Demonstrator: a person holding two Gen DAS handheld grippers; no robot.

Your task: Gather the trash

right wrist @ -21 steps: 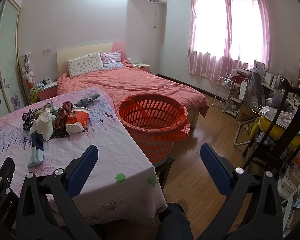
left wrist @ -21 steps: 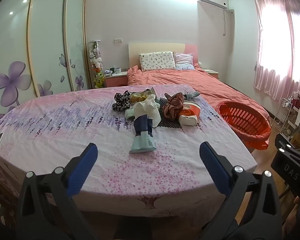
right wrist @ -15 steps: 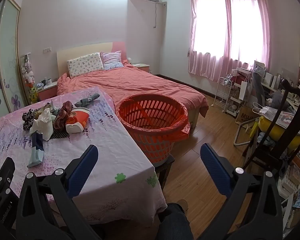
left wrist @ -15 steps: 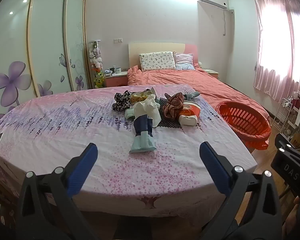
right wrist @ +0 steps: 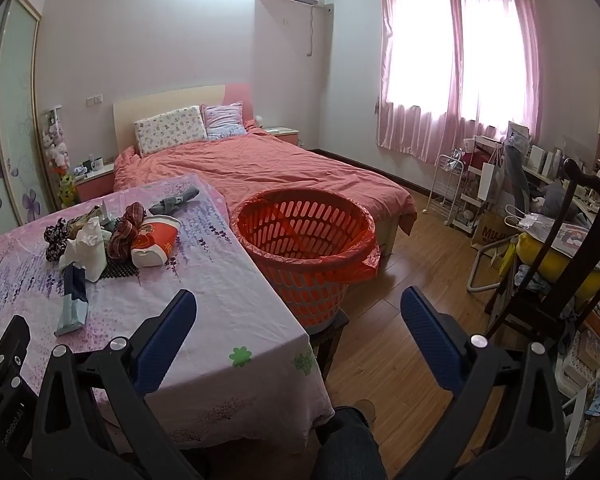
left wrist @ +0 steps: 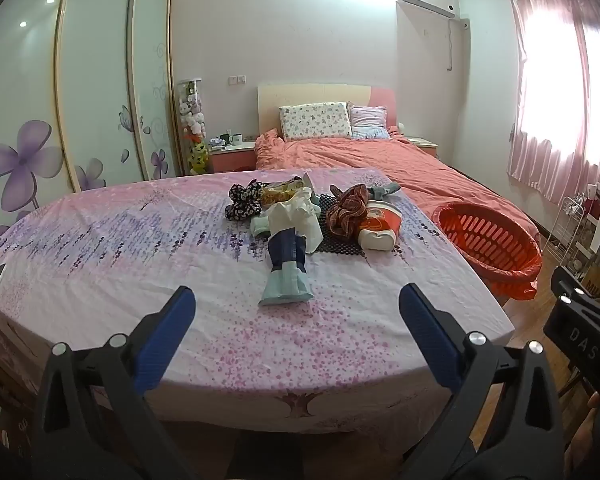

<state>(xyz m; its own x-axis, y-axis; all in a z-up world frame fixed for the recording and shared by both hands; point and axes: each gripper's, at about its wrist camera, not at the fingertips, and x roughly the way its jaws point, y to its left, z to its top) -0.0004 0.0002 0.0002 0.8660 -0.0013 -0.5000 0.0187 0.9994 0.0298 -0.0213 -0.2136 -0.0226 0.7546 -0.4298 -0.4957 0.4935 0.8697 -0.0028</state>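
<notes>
The left hand-held gripper [left wrist: 296, 304] hangs released, jaws spread wide with nothing between them, above the near edge of the table [left wrist: 100, 248]. Just beyond its tips lies a blue and pale wrapper [left wrist: 286, 268]; farther on sits the trash pile [left wrist: 312, 212] of tissue, fabric scraps and a tipped red paper cup [left wrist: 380, 226]. The right hand-held gripper [right wrist: 296, 304] is equally released and empty, over the table's corner, with the orange basket [right wrist: 304, 236] close ahead beside the table. "DAS" is legible on the right gripper's body in the left view
</notes>
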